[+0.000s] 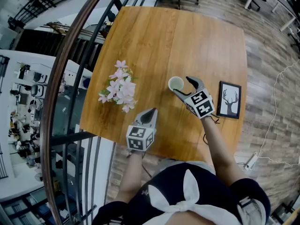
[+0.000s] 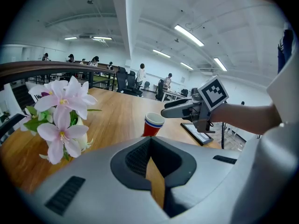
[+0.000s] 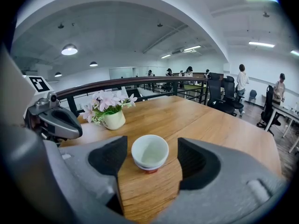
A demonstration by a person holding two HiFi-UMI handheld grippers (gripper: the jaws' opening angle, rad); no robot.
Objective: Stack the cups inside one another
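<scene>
The right gripper (image 1: 183,86) was held with its jaws spread wide either side of the cup (image 3: 150,152), which was stood upright on the table (image 1: 197,41) and touched by neither pad; the left gripper (image 1: 150,114) was kept closed on nothing, nearer the front edge. Only this one red cup was seen (a second seemed nested in it, though that could not be settled), so the stacking was judged near its end, and any further lift would call for the jaws to be closed squarely on its wall.
</scene>
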